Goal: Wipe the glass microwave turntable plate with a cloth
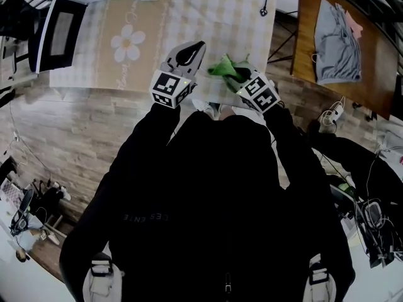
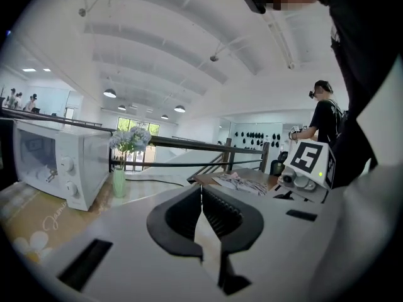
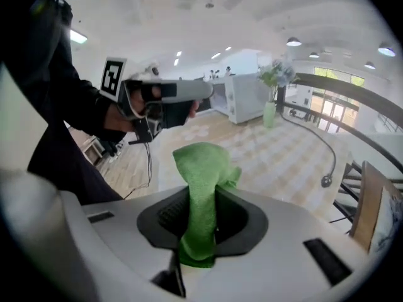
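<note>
**Step in hand:** preparation; wiping is not yet beginning.

- The right gripper (image 3: 203, 200) is clamping the green cloth (image 3: 200, 165) between its jaws. A fold of the cloth is standing up above them.
- The left gripper (image 2: 201, 192) is holding its jaws closed together, with nothing between them.
- Both tools are hovering side by side above the near edge of the table (image 1: 208, 11), at 12 o'clock from the person's body. The cloth is lying at 3 o'clock of the left gripper.
- The glass turntable plate is not showing in any view. It is probably sitting inside the microwave (image 2: 56, 162), which is standing at 10 o'clock on the table.

**Next move, as judged:** the left gripper is needing to open its jaws, reach toward 10 o'clock, and bring out or steady the plate. Only then is the cloth going onto the glass.
</note>
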`<state>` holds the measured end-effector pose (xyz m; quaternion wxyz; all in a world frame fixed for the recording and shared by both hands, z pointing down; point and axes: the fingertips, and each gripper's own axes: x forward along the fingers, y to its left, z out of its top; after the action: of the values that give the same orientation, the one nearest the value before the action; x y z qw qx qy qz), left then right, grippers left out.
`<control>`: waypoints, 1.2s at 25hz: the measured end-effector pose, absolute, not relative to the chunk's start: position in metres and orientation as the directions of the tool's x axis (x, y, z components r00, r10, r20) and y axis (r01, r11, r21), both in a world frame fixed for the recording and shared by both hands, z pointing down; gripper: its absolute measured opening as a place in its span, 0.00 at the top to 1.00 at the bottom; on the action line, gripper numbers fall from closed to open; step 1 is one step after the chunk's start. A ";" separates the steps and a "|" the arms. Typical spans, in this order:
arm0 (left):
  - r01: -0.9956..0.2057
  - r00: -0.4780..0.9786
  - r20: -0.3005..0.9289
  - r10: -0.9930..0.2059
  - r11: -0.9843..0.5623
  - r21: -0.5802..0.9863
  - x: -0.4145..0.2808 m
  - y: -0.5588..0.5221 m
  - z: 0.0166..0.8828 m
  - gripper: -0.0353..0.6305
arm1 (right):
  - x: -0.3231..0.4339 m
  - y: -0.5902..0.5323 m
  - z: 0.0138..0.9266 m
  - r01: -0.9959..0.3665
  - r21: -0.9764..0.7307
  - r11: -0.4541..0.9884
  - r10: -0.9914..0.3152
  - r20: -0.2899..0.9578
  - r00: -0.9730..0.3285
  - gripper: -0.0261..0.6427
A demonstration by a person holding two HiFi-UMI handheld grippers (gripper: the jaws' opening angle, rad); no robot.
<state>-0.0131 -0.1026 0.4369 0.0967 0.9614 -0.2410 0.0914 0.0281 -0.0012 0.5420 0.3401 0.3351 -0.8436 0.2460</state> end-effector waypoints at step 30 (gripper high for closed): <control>-0.344 0.939 -0.017 -0.344 -0.939 -0.014 0.023 -0.058 0.234 0.91 | 0.091 -0.035 0.240 -0.865 0.029 0.502 -0.865 0.017 -0.501 0.82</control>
<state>0.0227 -0.0578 0.2342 -0.0085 0.9846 -0.1746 -0.0070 0.0907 -0.0350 0.2398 0.0145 0.4992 -0.8664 -0.0086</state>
